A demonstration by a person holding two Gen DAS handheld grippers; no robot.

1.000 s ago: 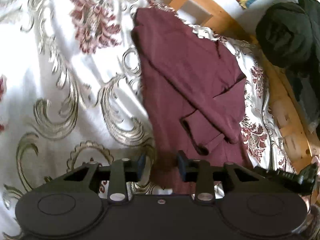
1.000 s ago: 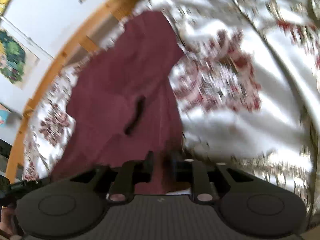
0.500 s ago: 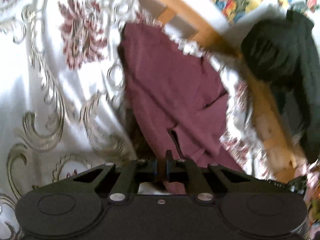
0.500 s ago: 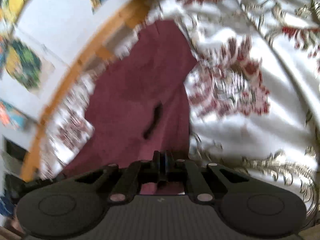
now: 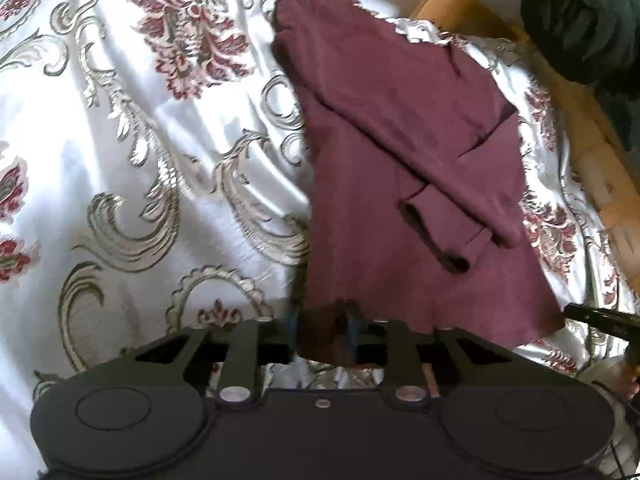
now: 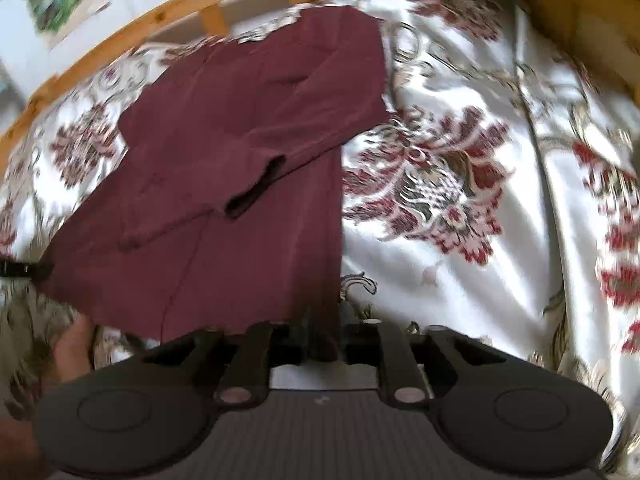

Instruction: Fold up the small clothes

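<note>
Left tool (image 5: 322, 332): jaws partly spread, having just been opening after a full close; hem fabric sits between them, and whether the pads press on it cannot be told.
Right tool (image 6: 323, 338): same condition at the opposite hem corner; jaws have just been opening, cloth lies in the gap, grip not confirmed.
Maroon garment (image 5: 400, 152): lies flat on the bed cover, both sleeves (image 5: 460, 216) crossed over the body, neck end toward the wooden frame, hem nearest the tools.
Reason for placement: sleeves are already folded in, so a tool at each hem corner suits lifting the bottom edge up over the body, in my judgement.
Change from earlier frames: half a second ago both pairs of jaws were pressed together at the hem; now they stand apart. Right wrist view has rolled, so the garment sits at a different slant.
Bed cover (image 5: 140, 160): white, floral and scroll pattern, creased.
Wooden frame (image 6: 120, 36): runs just beyond the neck end.
Dark bundle (image 5: 580, 20): beyond the frame, apart from the garment.
</note>
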